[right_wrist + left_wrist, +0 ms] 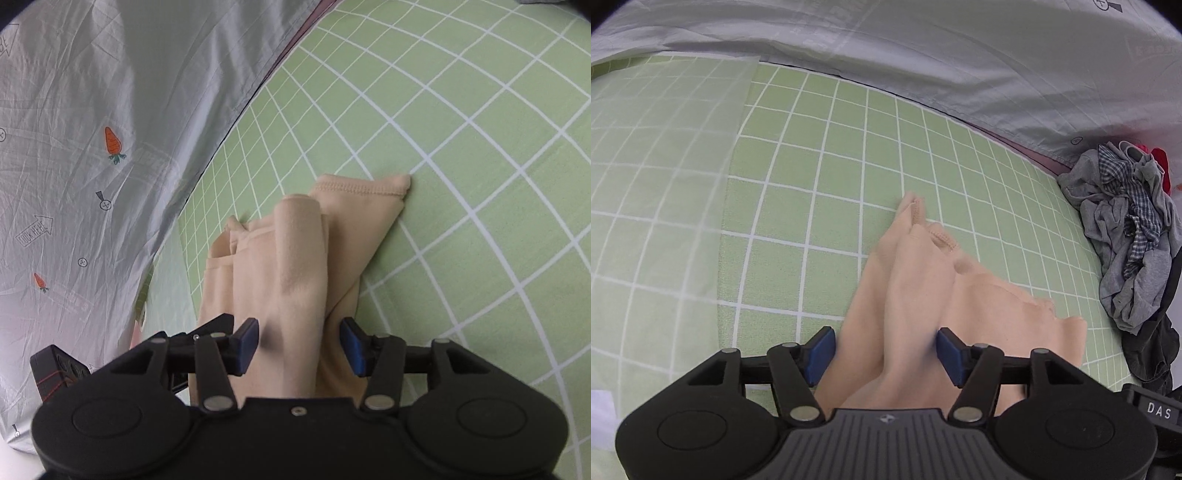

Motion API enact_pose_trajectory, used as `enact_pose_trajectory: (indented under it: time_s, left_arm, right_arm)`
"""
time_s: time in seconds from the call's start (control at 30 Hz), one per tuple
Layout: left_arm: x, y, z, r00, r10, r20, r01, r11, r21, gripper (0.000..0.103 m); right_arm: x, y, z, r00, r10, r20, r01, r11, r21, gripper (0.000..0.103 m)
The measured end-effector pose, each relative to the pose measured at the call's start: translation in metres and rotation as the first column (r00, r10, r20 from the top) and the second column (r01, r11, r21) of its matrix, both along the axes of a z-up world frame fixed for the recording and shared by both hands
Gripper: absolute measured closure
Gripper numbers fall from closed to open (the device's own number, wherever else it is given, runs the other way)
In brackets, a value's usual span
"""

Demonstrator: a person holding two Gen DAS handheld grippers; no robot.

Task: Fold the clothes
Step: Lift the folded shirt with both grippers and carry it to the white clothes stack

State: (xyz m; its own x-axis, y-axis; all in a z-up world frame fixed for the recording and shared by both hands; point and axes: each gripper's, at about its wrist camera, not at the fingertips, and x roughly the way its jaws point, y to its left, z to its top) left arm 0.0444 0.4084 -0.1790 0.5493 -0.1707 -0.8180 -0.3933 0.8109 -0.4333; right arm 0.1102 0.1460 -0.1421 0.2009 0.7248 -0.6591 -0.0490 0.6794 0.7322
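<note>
I see both left tongs (885,356) and right tongs (298,347) spread wide, straddling the beige garment (923,295) on the bed (812,184), nothing clamped.

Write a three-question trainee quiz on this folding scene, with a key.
1. True or false: the left gripper has its jaws shut tight on the peach garment.
2. What lies at the far right of the green checked sheet in the left wrist view? A) a pile of unfolded clothes B) a laundry basket C) a pillow
3. Fill in: the grey cover is printed with small orange ____.

Key: 1 false; 2 A; 3 carrots.
</note>
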Motion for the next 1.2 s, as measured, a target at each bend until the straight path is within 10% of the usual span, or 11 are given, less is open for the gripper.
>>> enact_pose_trajectory:
  time_s: [0.17, 0.43, 0.9, 1.2]
  left_arm:
    - [-0.009, 0.003, -0.014, 0.999, 0.027, 0.035, -0.018, 0.973, -0.231, 0.045]
    - [-0.048, 0.009, -0.005, 0.985, 0.161, 0.061, -0.131, 0.929, -0.346, 0.072]
    - [-0.101, 0.032, 0.096, 0.957, 0.202, 0.207, -0.162, 0.968, -0.194, 0.072]
    - [-0.160, 0.139, 0.137, 0.968, 0.109, 0.225, -0.107, 0.994, -0.023, 0.072]
  right_arm:
    - [-0.005, 0.014, -0.011, 1.000, 0.003, -0.024, -0.001, 0.998, 0.063, 0.038]
    - [-0.016, 0.012, -0.005, 0.996, 0.021, -0.092, -0.008, 0.991, 0.133, 0.063]
    - [-0.041, 0.039, 0.063, 0.994, 0.110, -0.010, -0.102, 0.945, 0.311, 0.063]
    - [-0.095, 0.159, 0.091, 0.996, 0.092, 0.018, -0.092, 0.919, 0.383, 0.063]
